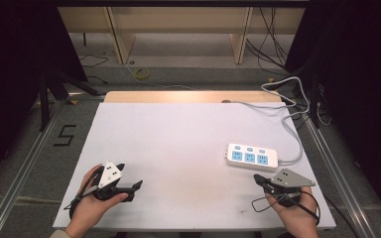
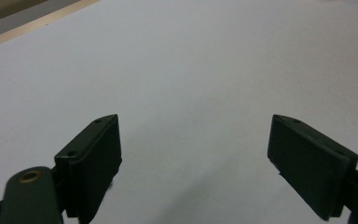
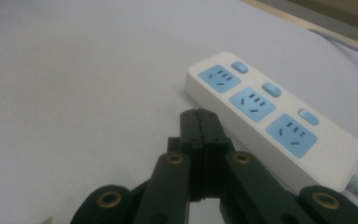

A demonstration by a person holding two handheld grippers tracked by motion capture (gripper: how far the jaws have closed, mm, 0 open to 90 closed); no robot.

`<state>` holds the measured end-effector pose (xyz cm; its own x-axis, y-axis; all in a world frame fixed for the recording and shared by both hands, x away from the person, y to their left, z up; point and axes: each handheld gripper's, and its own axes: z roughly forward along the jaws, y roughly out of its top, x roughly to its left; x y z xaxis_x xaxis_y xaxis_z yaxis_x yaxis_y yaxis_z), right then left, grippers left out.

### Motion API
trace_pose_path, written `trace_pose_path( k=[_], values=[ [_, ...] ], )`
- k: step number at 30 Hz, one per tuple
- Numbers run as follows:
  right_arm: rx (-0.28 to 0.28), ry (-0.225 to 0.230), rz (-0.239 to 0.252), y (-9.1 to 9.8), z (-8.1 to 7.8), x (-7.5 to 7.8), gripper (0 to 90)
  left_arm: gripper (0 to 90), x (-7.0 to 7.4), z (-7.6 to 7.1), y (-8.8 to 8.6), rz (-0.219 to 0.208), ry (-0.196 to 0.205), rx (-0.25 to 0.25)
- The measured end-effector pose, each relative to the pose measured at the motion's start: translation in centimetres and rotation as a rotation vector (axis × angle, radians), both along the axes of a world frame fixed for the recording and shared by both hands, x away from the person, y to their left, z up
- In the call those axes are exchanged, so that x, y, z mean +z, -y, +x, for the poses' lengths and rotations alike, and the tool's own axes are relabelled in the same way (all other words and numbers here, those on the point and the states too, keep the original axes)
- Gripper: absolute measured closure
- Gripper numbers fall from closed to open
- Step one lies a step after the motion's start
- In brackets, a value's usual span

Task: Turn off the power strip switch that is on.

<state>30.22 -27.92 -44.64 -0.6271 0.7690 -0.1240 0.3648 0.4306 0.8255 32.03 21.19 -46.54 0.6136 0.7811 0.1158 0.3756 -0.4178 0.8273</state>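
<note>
A white power strip (image 1: pixel 252 157) with three blue sockets and three blue switches lies on the white table (image 1: pixel 178 144) at the right; its grey cable (image 1: pixel 290 106) runs off the back right. My right gripper (image 1: pixel 258 179) rests near the front right, just in front of the strip, jaws pressed together with nothing between them. In the right gripper view the power strip (image 3: pixel 270 116) lies just beyond and to the right of the shut gripper (image 3: pixel 198 116). My left gripper (image 1: pixel 135 186) lies at the front left, pointing right. In the left gripper view its gripper (image 2: pixel 195 140) stands wide open over bare table.
A wooden strip (image 1: pixel 188 96) borders the table's far edge. Beyond it are the floor, wooden furniture legs (image 1: pixel 121 39) and loose cables (image 1: pixel 141 73). Metal rails (image 1: pixel 22 173) run along both sides of the table.
</note>
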Motion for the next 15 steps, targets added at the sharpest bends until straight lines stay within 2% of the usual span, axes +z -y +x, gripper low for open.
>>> trace_pose_path(
  k=[4, 8, 15],
  values=[
    [-0.034, -0.012, -0.013, 0.3, 0.3, 0.2, 90.0, 17.2, 0.0, 0.0, 0.0, 0.000, -0.002, 0.001],
    [-0.061, -0.019, -0.004, 0.6, 0.8, 0.4, 90.0, 17.2, -0.1, 0.1, 0.0, -0.003, -0.004, 0.001],
    [-0.070, -0.041, -0.005, 0.6, 1.3, 0.6, 90.0, 17.2, -0.2, 0.1, 0.2, -0.001, -0.009, -0.002]
  ],
)
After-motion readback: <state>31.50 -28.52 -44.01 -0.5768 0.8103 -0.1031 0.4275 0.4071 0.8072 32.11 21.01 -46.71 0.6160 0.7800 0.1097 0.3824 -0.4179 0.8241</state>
